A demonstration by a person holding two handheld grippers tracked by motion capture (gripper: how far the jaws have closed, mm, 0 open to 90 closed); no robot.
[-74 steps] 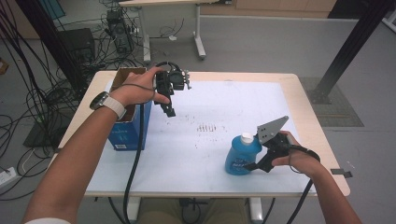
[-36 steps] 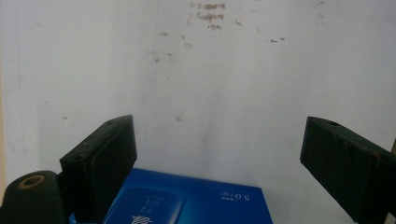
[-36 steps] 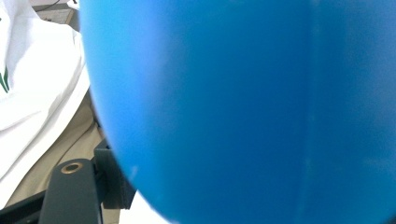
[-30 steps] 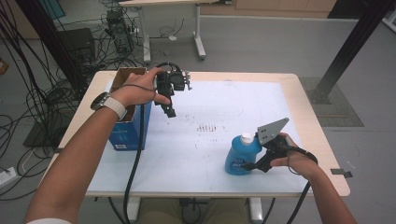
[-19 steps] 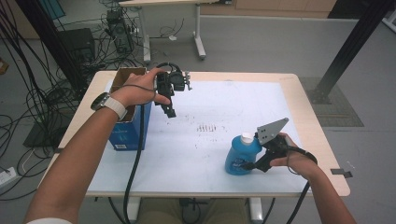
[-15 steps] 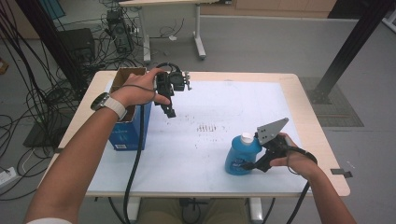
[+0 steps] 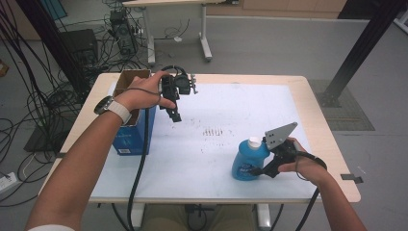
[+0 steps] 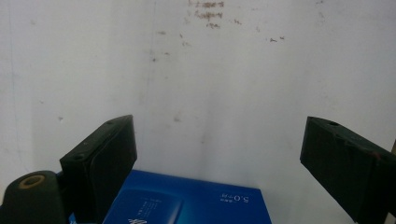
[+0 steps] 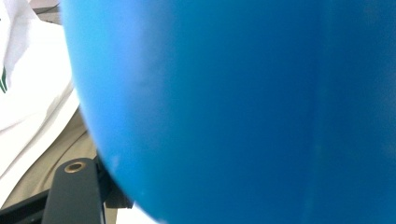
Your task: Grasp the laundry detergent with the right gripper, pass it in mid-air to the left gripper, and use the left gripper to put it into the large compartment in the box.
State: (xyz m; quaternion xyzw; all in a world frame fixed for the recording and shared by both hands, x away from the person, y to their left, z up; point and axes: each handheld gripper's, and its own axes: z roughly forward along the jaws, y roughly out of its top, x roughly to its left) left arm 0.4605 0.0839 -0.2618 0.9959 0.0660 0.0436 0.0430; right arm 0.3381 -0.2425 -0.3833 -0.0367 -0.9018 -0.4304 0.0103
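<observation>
A blue bottle (image 7: 246,162) with a white cap stands upright at the front right of the white table top (image 7: 240,103). My right gripper (image 7: 256,169) is shut on the bottle's lower body from the right side, with its grey plate up beside the cap. In the right gripper view the bottle (image 9: 233,112) sits right against the camera. My left gripper (image 7: 175,117) hangs above the table at the back left, jaws pointing down and open with nothing between them (image 8: 219,140). Just to its left stands an open blue box (image 7: 131,137), whose top edge (image 8: 187,200) lies below the jaws.
Dark smudges (image 7: 216,131) mark the middle of the table top. Cables and equipment (image 7: 120,29) crowd the floor at the back left, a second table's leg (image 7: 204,29) stands behind, and a black post (image 7: 358,53) rises at the right.
</observation>
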